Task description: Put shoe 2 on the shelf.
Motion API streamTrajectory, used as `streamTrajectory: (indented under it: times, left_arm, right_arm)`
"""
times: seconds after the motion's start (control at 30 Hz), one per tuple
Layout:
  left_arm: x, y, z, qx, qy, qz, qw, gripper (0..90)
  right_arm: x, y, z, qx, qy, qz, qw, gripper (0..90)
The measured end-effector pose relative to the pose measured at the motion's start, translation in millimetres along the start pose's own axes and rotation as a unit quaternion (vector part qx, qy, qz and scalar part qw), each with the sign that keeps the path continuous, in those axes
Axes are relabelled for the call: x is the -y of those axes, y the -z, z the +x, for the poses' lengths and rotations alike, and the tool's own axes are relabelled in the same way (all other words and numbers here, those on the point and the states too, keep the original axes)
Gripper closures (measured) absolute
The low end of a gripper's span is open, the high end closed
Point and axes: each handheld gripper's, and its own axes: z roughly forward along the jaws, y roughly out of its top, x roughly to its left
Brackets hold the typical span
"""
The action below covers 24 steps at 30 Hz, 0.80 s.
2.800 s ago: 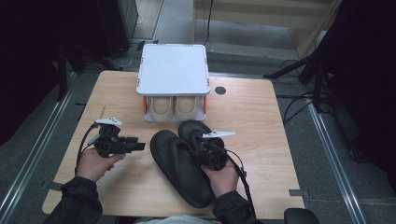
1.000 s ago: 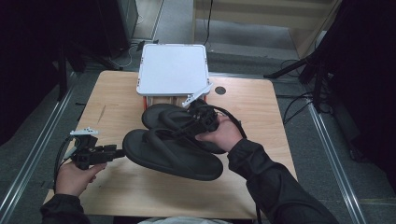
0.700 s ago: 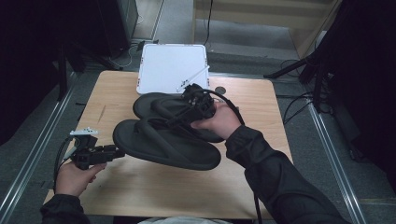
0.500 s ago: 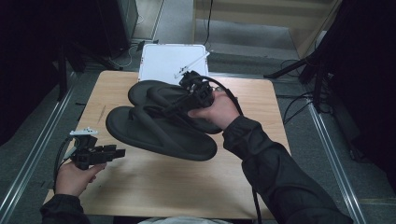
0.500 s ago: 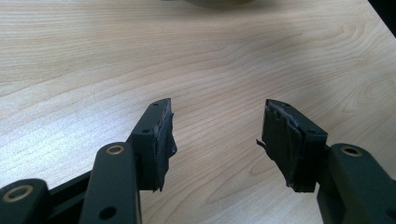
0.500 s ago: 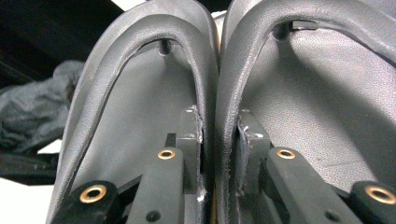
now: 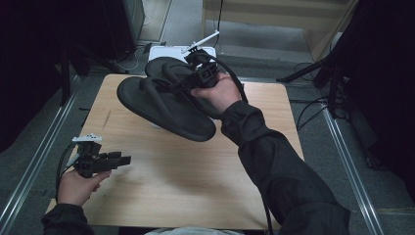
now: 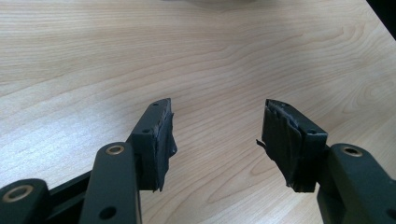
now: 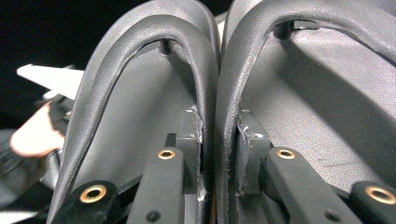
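Right gripper (image 7: 183,88) clenched on two adjoining straps (image 9: 212,93) of pair of black flip-flops (image 7: 166,100); pair lifted clear above bench (image 7: 195,176), over its far edge, near white rack (image 7: 161,50); left gripper (image 7: 128,159) released, jaws spread over bare wood near left front corner.

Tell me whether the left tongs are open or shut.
Open: the left tongs show a wide gap between their jaws, with bare wooden table between them.
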Motion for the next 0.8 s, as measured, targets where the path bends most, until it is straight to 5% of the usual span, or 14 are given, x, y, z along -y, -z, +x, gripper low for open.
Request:
streamTrajectory:
  times: [0.17, 0.43, 0.57, 0.8]
  left_arm:
    - [-0.4, -0.8, -0.7, 0.001, -0.003, 0.003, 1.0000, 43.6]
    - [-0.2, -2.0, -0.9, 0.003, -0.002, 0.002, 1.0000, 43.6]
    - [-0.6, -1.6, -1.6, 0.005, -0.005, 0.003, 1.0000, 43.5]
    - [-1.3, -2.4, -2.8, 0.007, -0.010, 0.005, 0.9999, 43.5]
  right_arm:
    - [-10.4, -9.8, -17.0, 0.035, -0.012, -0.004, 0.9993, 75.0]
    - [-30.9, -23.0, -39.5, 0.086, -0.068, -0.006, 0.9940, 75.0]
    - [-40.0, -29.7, -50.1, 0.109, -0.110, -0.020, 0.9878, 75.2]
    - [-51.3, -43.6, -64.2, 0.152, -0.177, -0.030, 0.9719, 74.9]
